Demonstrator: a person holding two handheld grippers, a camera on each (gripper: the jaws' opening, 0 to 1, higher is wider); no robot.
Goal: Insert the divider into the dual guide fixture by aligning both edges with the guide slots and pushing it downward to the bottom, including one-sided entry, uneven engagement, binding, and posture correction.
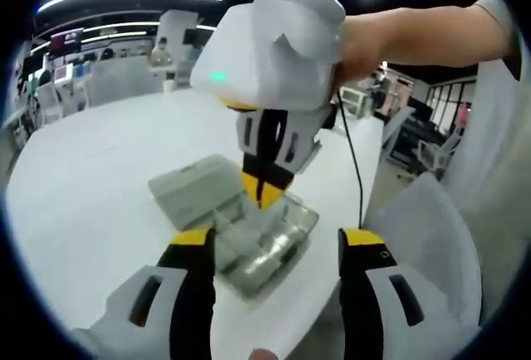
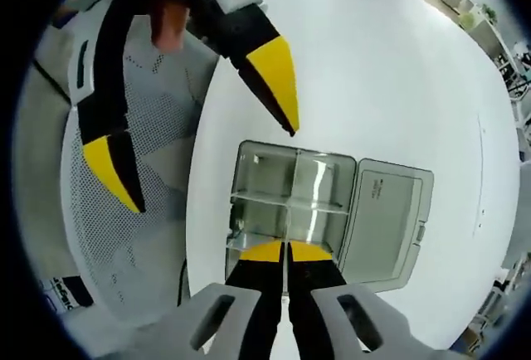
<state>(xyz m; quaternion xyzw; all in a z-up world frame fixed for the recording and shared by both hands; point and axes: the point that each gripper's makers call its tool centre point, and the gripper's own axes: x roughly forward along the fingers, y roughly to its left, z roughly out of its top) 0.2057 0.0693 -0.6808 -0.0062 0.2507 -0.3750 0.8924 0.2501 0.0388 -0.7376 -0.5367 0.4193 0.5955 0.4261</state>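
A clear plastic compartment box (image 2: 257, 179) lies on the white table (image 2: 373, 70) with its lid (image 2: 386, 219) folded open to one side. My right gripper (image 2: 286, 250) points straight down into it, jaws shut on a thin clear divider (image 2: 289, 190) that I see edge-on, standing across the box between the walls. In the left gripper view the right gripper (image 1: 261, 192) comes down from above onto the box (image 1: 270, 231), held by a person's hand (image 1: 390, 41). My left gripper (image 1: 278, 240) is open just short of the box, holding nothing; it also shows above the box as the left gripper (image 2: 213, 167).
The box sits near the table's rounded edge (image 1: 99, 169). A white mesh chair (image 2: 124, 211) stands just past that edge. A black cable (image 1: 355, 161) hangs from the right gripper over the edge. Desks and office chairs fill the far background.
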